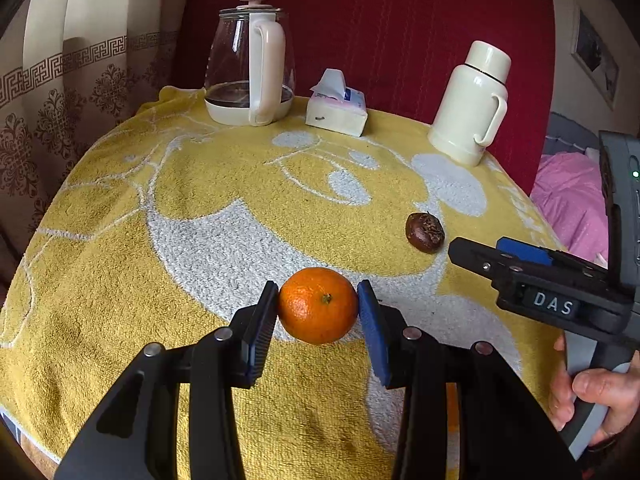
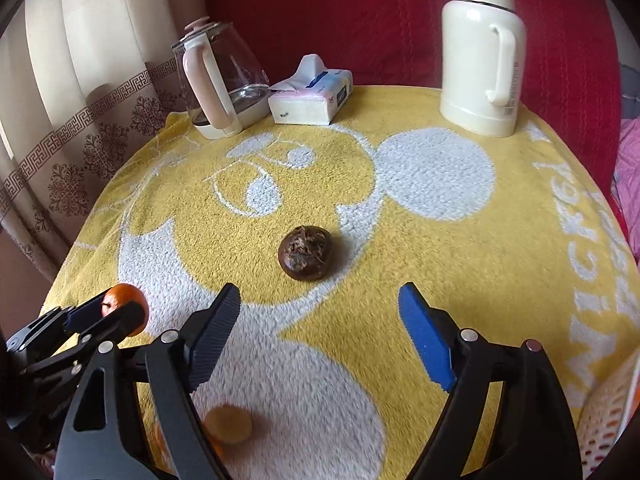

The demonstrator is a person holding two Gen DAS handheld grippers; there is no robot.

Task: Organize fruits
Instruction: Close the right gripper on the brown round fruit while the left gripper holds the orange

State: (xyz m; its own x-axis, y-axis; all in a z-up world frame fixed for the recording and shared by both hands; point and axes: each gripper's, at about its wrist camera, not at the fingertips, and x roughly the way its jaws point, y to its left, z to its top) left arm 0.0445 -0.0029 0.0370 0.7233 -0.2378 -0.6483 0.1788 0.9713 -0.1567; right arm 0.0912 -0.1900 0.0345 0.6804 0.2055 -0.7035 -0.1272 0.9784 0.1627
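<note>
An orange mandarin [image 1: 318,305] is clamped between the pads of my left gripper [image 1: 318,294], just above the yellow towel [image 1: 160,200]. In the right wrist view the same mandarin [image 2: 130,298] shows at the left, inside the left gripper [image 2: 116,314]. A dark brown round fruit [image 2: 306,253] lies on the towel [image 2: 460,260] just beyond my right gripper [image 2: 320,292], which stands open and empty. From the left wrist view, the brown fruit [image 1: 425,233] lies just left of the right gripper [image 1: 480,256], held by a hand [image 1: 588,392]. A blurred yellowish round thing [image 2: 230,424] lies under the right gripper's left finger.
At the back of the towel stand a glass kettle [image 1: 250,68], a tissue pack [image 1: 336,108] and a cream thermos jug [image 1: 472,104]. A red cushion [image 1: 380,20] rises behind them. A patterned curtain [image 1: 60,92] hangs left; pink bedding [image 1: 568,196] lies right.
</note>
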